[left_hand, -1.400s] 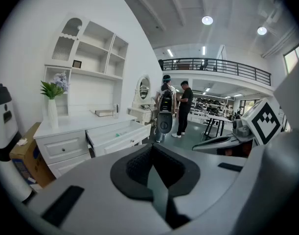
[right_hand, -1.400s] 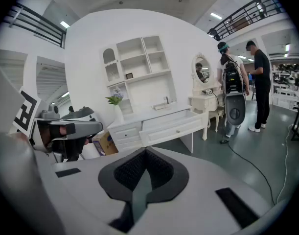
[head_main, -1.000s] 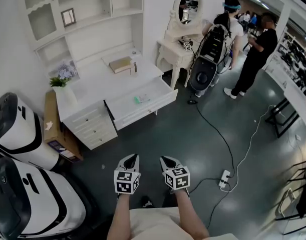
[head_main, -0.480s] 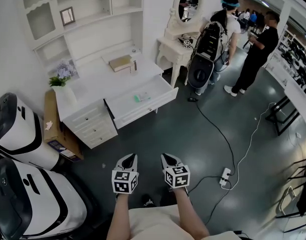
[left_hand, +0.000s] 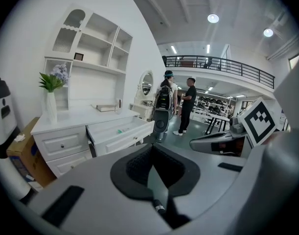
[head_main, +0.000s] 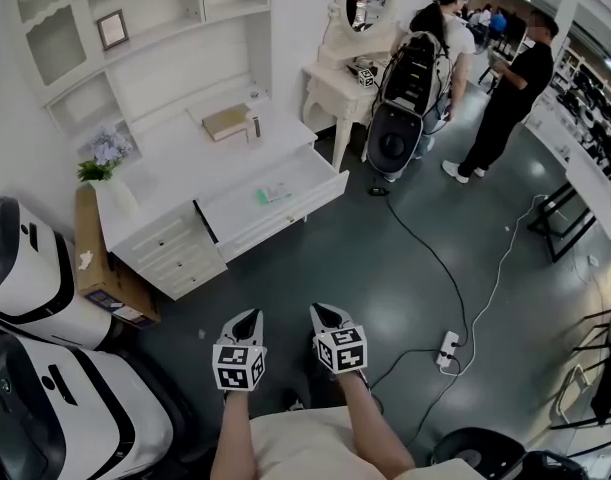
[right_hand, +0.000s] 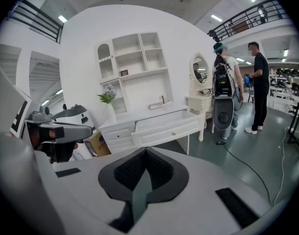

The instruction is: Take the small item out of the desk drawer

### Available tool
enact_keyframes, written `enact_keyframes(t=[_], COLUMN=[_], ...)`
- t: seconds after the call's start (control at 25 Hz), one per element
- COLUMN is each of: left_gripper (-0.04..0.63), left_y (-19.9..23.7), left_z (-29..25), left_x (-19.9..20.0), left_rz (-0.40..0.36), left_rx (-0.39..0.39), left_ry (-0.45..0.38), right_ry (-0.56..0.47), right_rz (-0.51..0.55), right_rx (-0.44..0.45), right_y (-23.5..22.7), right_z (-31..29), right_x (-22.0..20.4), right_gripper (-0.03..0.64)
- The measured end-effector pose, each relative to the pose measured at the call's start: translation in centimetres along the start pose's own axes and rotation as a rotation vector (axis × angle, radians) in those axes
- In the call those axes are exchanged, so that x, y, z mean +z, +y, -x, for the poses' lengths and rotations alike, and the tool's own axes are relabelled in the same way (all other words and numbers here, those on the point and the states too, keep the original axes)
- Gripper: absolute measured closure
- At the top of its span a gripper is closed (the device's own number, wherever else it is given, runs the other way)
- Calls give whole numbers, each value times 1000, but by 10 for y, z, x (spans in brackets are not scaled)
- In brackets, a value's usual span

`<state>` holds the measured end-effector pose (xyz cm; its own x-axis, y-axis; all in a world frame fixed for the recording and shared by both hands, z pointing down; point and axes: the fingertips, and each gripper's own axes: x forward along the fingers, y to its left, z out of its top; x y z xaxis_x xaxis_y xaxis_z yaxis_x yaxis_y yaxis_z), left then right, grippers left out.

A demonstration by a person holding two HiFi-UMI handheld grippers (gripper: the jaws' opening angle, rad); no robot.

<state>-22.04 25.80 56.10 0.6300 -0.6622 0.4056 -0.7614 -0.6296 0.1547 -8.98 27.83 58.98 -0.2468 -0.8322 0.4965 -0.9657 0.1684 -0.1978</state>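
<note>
Both tools are empty and clenched. The left tool (head_main: 247, 318) has its jaws together with nothing between them, and so does the right tool (head_main: 323, 313). They are held low, side by side, well apart from the worktop (head_main: 175, 168).

The drawer (head_main: 285, 220) stands pulled open, about 12 o'clock from the tools in the head view. The item (head_main: 270, 196) lies flat on the drawer floor near the middle. It is small, thin-looking, pale green and white, and too small to identify. Its long axis runs roughly 8-to-2 o'clock in the head view, parallel to the drawer front; I cannot tell which end leads.

In the left gripper view the item (left_hand: 119, 129) is a green speck at 11 o'clock from the jaws. In the right gripper view the drawer (right_hand: 169, 126) shows, but the item is hidden behind its front.

Handling guess: the item is light, maybe a soft packet, so it needs little squeeze. Lying flat on a smooth floor, it may slide or be hard to get under. Best hold is probably from above, with the jaws opened first and pinching across the short axis at mid-length. Keep clear of the drawer front and walls.
</note>
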Motion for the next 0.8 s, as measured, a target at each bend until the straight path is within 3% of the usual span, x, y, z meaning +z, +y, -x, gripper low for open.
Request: enact_keyframes(t=[0.8], left_gripper=[580], left_y=[52], left_z=[-165], left_x=[109], left_rz=[13], left_rx=[8], left_ry=[-18], right_ry=[-36], right_rz=[-9], right_rx=[49], right_y=[-97], right_z=[-129], right_x=[146], right_gripper=[591])
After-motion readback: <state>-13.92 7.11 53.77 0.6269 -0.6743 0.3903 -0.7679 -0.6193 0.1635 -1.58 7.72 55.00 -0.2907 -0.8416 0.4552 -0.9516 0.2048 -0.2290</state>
